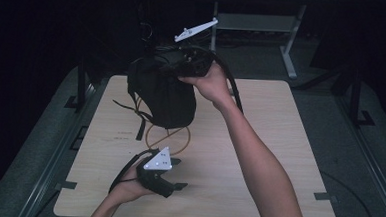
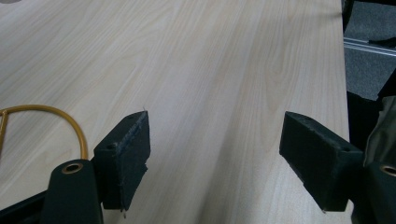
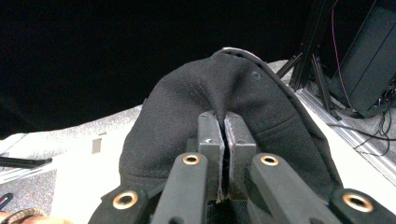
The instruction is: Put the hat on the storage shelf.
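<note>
The high view is dim. The table (image 1: 258,157) is lit softly from above, and the room around it falls into near black, with little detail. The black bag (image 1: 164,94) is almost without texture there, and its soft shadow lies on the wood under it. The picture is a little grainy.

In the left gripper view the wood ahead of the jaws is bright and even, without glare. The jaws themselves look a little soft, being close to the lens.

In the right gripper view the cloth just beyond the closed jaws is sharp enough to show its weave. Above it the background is black, and the pale surface at each side is overexposed.
</note>
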